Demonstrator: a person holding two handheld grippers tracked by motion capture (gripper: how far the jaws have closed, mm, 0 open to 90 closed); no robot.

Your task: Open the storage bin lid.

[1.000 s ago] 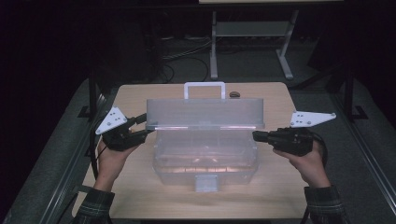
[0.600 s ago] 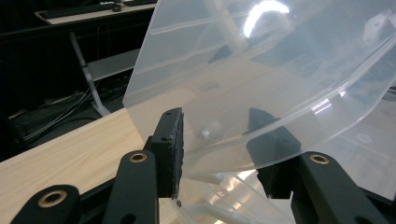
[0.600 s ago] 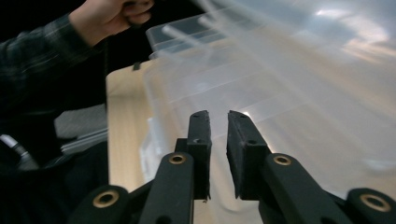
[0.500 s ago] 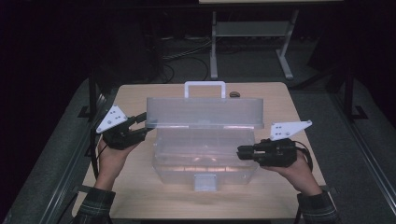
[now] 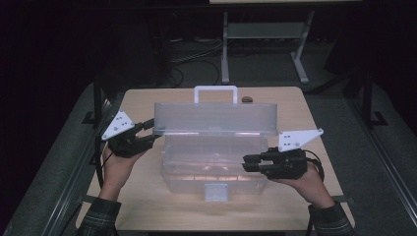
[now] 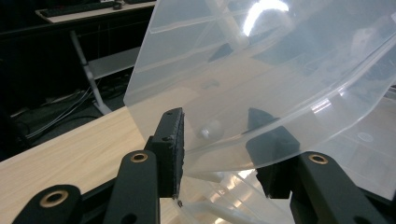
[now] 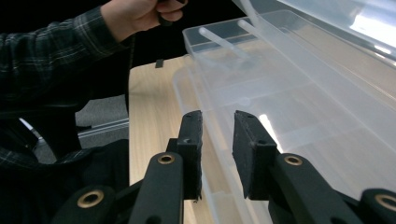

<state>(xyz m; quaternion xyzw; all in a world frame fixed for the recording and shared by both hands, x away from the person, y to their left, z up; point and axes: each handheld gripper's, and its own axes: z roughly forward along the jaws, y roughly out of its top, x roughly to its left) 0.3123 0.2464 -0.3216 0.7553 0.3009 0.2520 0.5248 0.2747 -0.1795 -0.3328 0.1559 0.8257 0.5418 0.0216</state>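
On the left side of the pale wooden desk (image 5: 147,206), the person's left hand (image 5: 115,164) is holding the left gripper (image 5: 150,133) at the left end of the raised lid (image 5: 214,118) of a clear, translucent plastic storage box (image 5: 214,169). In the left gripper view the lid's edge is passing between the two black jaws, which are standing apart on either side of it; one pad appears through the plastic, and whether the pads are actually pressing the lid cannot be told.

The box is sitting at the middle of the desk, its lid standing open and roughly upright along the far side, with a white carrying handle (image 5: 215,93) rising behind it and a clear latch tab (image 5: 216,191) hanging at the front wall. A small dark round object (image 5: 247,100) is lying on the desk just beyond the lid, too small to identify.

On the right, the person's right hand (image 5: 307,179), in a plaid sleeve (image 5: 332,223), is holding the right gripper (image 5: 248,163) at the box's right end. In the right gripper view its jaws are standing slightly apart, straddling the rim of the box's base without closing on it.
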